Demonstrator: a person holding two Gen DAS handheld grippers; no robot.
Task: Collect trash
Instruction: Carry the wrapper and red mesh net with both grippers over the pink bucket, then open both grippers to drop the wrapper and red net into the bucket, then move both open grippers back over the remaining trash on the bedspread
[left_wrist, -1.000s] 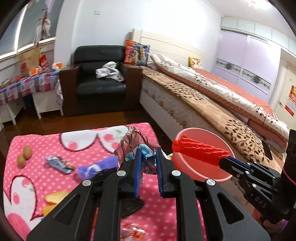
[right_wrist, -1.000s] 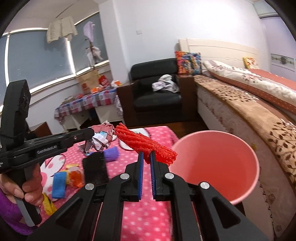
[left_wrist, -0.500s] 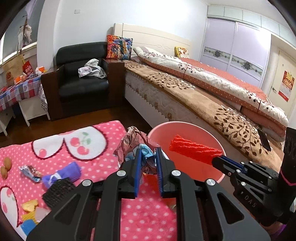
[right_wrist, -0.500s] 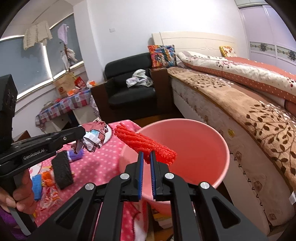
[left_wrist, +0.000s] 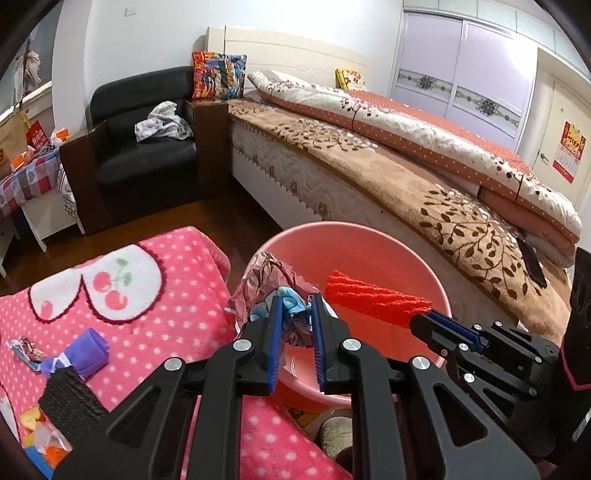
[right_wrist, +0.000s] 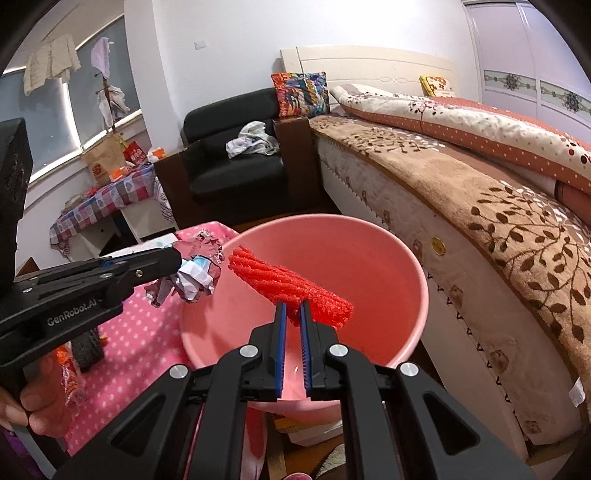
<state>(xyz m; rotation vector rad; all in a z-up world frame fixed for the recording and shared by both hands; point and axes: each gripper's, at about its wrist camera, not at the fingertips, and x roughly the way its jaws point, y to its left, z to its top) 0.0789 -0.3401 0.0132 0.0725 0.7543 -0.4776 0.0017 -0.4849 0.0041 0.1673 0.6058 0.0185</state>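
A pink plastic bucket stands between the pink dotted table and the bed. My left gripper is shut on a crumpled foil wrapper and holds it over the bucket's left rim. Over the bucket's mouth my right gripper is shut on a red ribbed roll. More trash lies on the pink dotted cloth: a purple roll, a black pad and small wrappers.
A bed with a brown leaf blanket runs along the right, close behind the bucket. A black armchair stands at the back, a checked side table to its left. A person's hand grips the left gripper's handle.
Both grippers have swung right, away from the pink table, and lowered over the bucket, each still carrying its piece of trash. The bucket now looms larger beneath them.
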